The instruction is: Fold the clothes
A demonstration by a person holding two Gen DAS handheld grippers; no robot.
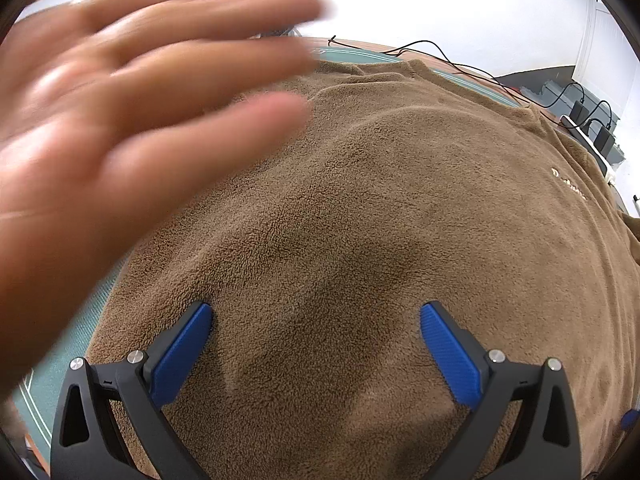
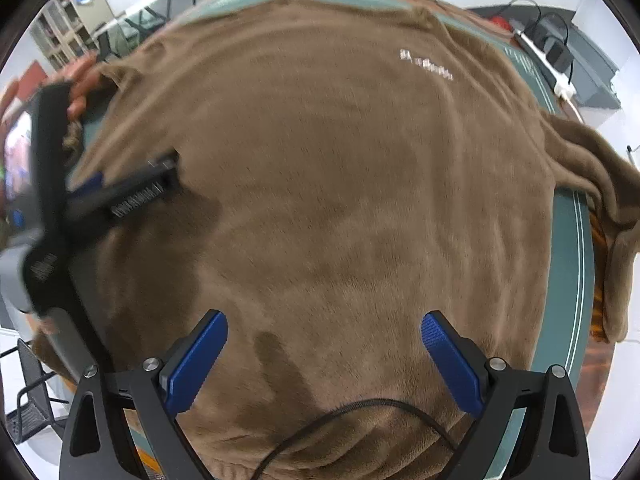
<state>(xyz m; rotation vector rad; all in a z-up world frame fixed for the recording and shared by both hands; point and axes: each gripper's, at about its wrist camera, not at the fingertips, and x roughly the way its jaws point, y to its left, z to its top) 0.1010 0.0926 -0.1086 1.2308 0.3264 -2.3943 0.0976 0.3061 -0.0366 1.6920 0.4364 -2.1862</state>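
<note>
A brown fleece top [image 1: 360,208] lies spread flat over a green mat [image 1: 72,344], with small white lettering [image 1: 568,186] near its right side. My left gripper [image 1: 316,312] hovers just above the fabric, open, nothing between its blue pads [image 1: 180,356]. A person's bare hand [image 1: 120,112], blurred, reaches over the garment's left part. In the right wrist view the same top [image 2: 340,184] fills the frame and a sleeve [image 2: 608,208] hangs over the mat's right edge. My right gripper [image 2: 324,324] is open above the hem. The left gripper's body [image 2: 100,200] shows at the left.
Black cables [image 1: 460,64] and power adapters [image 1: 600,128] lie along the table's far right edge. A power strip [image 2: 552,68] sits at the back right. Shelving [image 2: 60,32] and a wire chair [image 2: 28,392] stand off to the left. A thin black cable [image 2: 360,408] crosses the hem.
</note>
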